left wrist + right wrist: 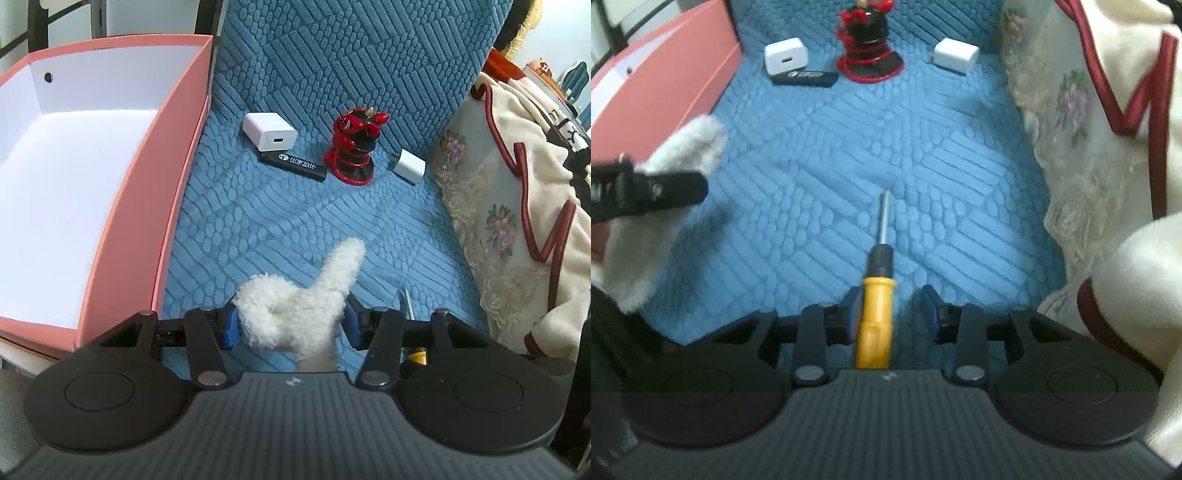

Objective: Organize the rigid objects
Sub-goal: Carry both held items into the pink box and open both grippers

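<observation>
left gripper (pixel 291 325) has a fluffy white plush piece (pixel 314 291) squeezed between its blue pads (pixel 229 326), one furry end sticking up and forward over the blue quilted cushion (pixel 295 221). on its left sits the pink box (pixel 122 206), white inside, nothing showing in it. over on the right wrist view, the right gripper (pixel 892 314) is pointing down at the cushion with a yellow-handled screwdriver (pixel 877 295) lying between its fingers; the handle rests against the left pad, and there is a clear gap to the right pad, so the jaws look parted here and not clamped on it. the metal shaft points away toward the back of the seat. back there, in a row: a white charger block (pixel 269 131), a black usb stick (pixel 295 166) lying just in front of it, a red and black figurine (pixel 352 147) standing upright, and a second small white adapter (pixel 408 166) off to its right. a cream blanket with dark red trim (pixel 524 184) is bunched along the right edge of the cushion.
</observation>
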Tool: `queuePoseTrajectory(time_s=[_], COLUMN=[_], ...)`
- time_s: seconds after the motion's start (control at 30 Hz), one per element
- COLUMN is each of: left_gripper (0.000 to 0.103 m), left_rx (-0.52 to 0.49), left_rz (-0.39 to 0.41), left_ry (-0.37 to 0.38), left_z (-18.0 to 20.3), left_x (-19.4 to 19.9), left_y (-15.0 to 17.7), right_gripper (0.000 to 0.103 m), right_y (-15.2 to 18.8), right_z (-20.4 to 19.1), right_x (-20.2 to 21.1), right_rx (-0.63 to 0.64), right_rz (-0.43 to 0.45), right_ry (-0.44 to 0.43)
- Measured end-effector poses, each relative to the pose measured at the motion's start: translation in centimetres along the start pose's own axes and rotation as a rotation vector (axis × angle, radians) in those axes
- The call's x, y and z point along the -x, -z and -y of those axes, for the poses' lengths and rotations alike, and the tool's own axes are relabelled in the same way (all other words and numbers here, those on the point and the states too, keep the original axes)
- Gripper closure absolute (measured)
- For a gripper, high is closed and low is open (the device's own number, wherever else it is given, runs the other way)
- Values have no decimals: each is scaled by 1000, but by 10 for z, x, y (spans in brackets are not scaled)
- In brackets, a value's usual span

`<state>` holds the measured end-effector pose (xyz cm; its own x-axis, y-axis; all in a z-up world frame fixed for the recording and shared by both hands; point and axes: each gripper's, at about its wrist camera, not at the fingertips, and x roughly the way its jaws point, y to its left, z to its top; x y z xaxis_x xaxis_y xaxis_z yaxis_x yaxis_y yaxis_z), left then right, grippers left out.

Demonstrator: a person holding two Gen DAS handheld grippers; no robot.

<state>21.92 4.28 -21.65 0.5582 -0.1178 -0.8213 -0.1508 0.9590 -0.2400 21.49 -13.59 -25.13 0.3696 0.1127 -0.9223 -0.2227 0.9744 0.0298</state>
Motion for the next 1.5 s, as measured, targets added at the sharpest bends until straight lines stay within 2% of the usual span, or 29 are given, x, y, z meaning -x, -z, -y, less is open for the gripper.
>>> queuePoseTrajectory(time_s=[0.2,0.47,0.77,1.03,1.27,1.5], left_gripper=[45,45,45,45,45,45], left_rx=[3,9,19,35,86,159], left_rz=[-3,37,115,184,246,294], left_ry=[8,25,36,32,-11,-69], left_z=[-1,0,1,-6,-40,-90], left_x=[1,29,91,152,195,229], left_y=[-3,-13,-13,-2,2,1], right_gripper=[84,84,84,83,83,83], right_y=[-4,-18,-19,-8,-5,-12], right_z=[-2,-1,-11,-38,-78,-127], right_x=[4,48,117,178,206,215], right_rx=[-3,10,12,50,110,174], right_rz=[42,175,296,388,429,439], right_ry=[13,17,-29,-99,-186,-265])
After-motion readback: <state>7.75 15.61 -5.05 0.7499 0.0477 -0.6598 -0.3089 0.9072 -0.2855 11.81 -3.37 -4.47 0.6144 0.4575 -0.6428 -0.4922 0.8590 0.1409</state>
